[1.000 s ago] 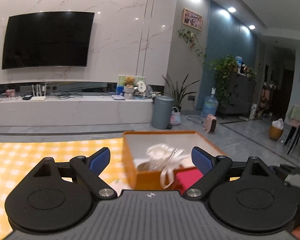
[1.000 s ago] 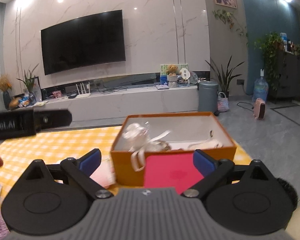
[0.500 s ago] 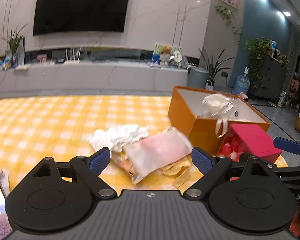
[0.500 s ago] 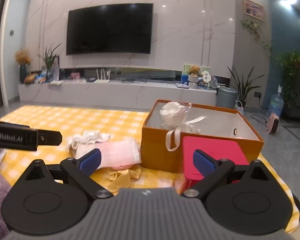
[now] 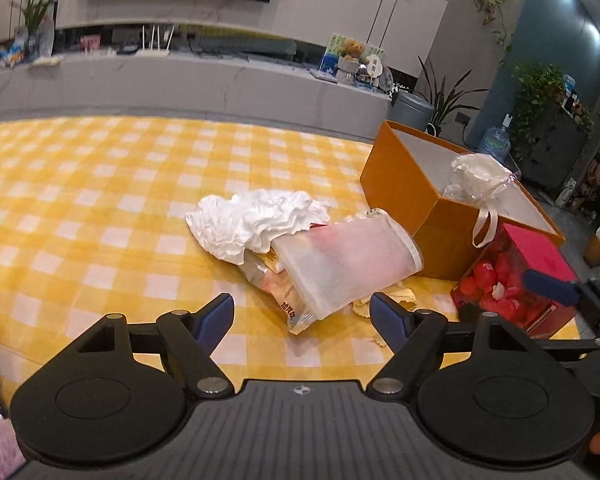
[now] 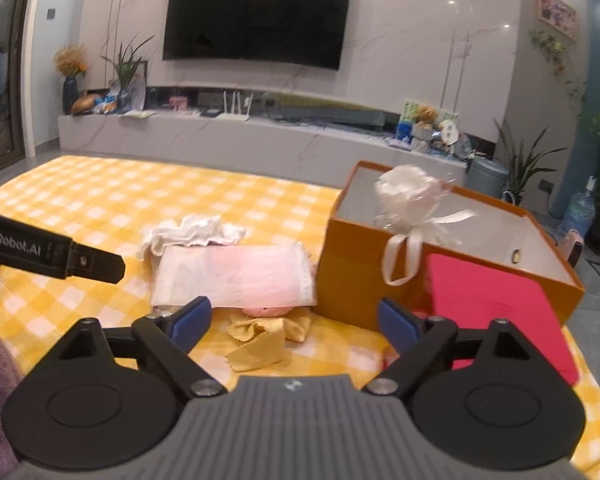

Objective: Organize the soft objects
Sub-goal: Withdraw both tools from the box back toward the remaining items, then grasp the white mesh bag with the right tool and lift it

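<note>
— So where's the soft stuff sitting?

— All heaped on the yellow-checked bench (image 5: 100, 208), just left of the orange box (image 5: 400, 184). A crumpled white cloth (image 5: 252, 220) lies farthest from the box, a pale mesh pouch (image 5: 348, 256) with something pink inside leans across a snack packet (image 5: 284, 296), and a yellow rag (image 6: 264, 340) lies just in front of the pouch.

— Anything in the box?

— A white bundle (image 6: 408, 196) wrapped in clear film, its ribbon hanging over the box wall. A red box (image 5: 516, 276) stands against the near side of the orange one.

— And the grippers?

— Left hand-held gripper (image 5: 302, 318): jaws apart, having just narrowed a little, nothing between the pads; it hangs short of the pouch, touching none of it. Right hand-held gripper (image 6: 294, 322): the same, jaws wide but lately drawn in slightly, empty, poised over the yellow rag near the orange box's front corner.
</note>
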Action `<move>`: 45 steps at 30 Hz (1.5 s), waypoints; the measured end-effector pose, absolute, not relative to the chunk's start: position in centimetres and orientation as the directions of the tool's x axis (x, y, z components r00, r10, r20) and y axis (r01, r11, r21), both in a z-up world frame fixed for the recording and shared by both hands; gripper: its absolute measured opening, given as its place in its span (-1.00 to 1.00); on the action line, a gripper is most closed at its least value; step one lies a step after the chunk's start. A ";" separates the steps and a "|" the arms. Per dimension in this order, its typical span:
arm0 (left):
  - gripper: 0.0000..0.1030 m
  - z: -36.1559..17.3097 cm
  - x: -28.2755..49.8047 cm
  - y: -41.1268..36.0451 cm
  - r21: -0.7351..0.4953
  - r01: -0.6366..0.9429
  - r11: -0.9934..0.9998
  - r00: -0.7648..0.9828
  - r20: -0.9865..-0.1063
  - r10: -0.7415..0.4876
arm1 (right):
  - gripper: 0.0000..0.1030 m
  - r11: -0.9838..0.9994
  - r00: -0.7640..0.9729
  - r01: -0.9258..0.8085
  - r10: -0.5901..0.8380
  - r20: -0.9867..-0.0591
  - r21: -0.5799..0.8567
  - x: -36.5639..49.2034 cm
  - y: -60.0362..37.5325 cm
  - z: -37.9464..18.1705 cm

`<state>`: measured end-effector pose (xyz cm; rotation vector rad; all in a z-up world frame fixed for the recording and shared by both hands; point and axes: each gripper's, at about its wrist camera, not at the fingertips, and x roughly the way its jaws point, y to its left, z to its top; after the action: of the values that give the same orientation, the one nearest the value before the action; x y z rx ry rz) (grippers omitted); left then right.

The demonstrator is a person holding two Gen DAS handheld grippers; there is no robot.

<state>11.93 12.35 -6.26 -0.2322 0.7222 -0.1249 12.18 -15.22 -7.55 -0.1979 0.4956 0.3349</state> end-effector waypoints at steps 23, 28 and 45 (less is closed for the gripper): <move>0.76 -9.2 16.7 14.0 -0.268 -0.041 0.963 0.667 -0.724 -0.173 | 0.94 0.762 0.636 -0.631 0.399 -0.661 -0.147 22.1 -7.6 -12.9; 0.76 -9.4 16.7 14.1 -0.265 -0.056 0.963 0.660 -0.733 -0.163 | 0.15 0.783 0.587 -0.621 0.431 -0.686 -0.039 23.0 -8.2 -13.2; 0.75 -8.3 14.7 13.3 -0.293 0.010 0.956 0.707 -0.674 -0.214 | -1.00 0.797 0.627 -0.603 0.485 -0.609 0.013 19.6 -11.1 -8.4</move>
<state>14.75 13.33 -8.33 -0.2782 0.7782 -0.1259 19.56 -11.14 -8.41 -0.1999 0.6361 0.6283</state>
